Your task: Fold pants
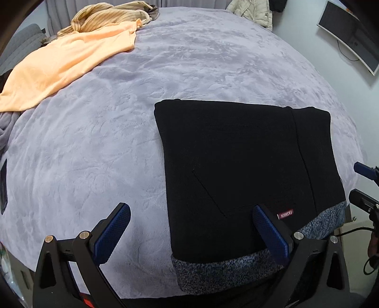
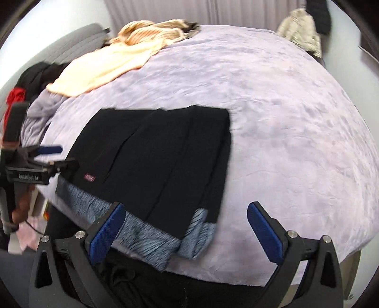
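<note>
Left wrist view shows us the black pants [image 1: 236, 170] folded into a flat rectangle on the lavender blanket [image 1: 94, 154], their grey knit waistband [image 1: 220, 272] at the near edge of the bed and a small red label [image 1: 285, 214] just above it. We hold our left gripper [image 1: 191, 233] over the pants' near left corner, jaws spread wide, with nothing between the blue pads [image 1: 112, 233]. From the right wrist view, our right gripper [image 2: 186, 233] hangs over the waistband end, jaws fully apart and gripping nothing. Farther off we see a peach garment [image 1: 61, 64] and a striped one [image 1: 111, 16] at the far side of the blanket.
</note>
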The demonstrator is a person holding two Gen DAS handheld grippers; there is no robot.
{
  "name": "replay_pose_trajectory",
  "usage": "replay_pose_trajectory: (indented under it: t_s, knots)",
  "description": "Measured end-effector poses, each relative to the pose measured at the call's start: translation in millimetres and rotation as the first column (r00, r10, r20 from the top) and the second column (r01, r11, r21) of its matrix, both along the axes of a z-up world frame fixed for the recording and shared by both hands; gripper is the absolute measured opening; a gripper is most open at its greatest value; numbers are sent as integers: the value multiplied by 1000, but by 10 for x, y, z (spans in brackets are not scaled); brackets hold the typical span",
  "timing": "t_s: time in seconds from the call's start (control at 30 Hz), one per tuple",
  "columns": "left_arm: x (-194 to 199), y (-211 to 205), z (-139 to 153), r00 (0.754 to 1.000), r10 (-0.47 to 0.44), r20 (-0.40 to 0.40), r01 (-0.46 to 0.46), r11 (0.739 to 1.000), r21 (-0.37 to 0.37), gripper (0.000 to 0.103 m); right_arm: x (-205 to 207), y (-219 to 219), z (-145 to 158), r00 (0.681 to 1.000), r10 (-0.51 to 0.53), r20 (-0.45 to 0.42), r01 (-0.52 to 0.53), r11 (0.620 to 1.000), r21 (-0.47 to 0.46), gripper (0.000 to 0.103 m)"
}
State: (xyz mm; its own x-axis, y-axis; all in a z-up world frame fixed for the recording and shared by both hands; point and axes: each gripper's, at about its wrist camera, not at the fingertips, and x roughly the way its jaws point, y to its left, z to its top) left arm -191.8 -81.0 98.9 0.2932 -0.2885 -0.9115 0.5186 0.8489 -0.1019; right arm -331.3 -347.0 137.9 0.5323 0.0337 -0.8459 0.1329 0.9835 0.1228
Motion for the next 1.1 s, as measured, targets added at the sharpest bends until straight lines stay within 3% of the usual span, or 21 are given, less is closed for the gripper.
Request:
replay_pose_trajectory:
  t_s: [0.1,0.23,0.43,0.57,0.77,0.9,1.1]
  knots:
    - [12,-97,-10,1000,1,14,-1,1000,29,103,82,6,41,1000,-12,21,12,1000,0,103]
    - [13,-200,-49,999,18,46,-22,996,83,103,207,284,81,996,80,43,-79,997,-11,103]
    - [101,-154,-111,998,56,-3,-56,997,59,103,433,570,-189,985,169,-21,-169,986,7,102]
    - [102,-181,-128,998,57,-6,-57,997,55,103,483,649,-278,985,168,-41,-171,983,-63,103]
    - [127,-238,-145,998,60,-4,-60,997,48,103,363,413,-70,994,107,24,-106,994,-21,103]
    - [146,-285,-140,998,62,-23,-62,998,26,103,323,186,-78,999,46,13,-45,999,-29,103]
    - [177,-403,-148,999,50,-19,-50,999,7,103,322,-101,-182,1000,-17,-3,17,998,53,103]
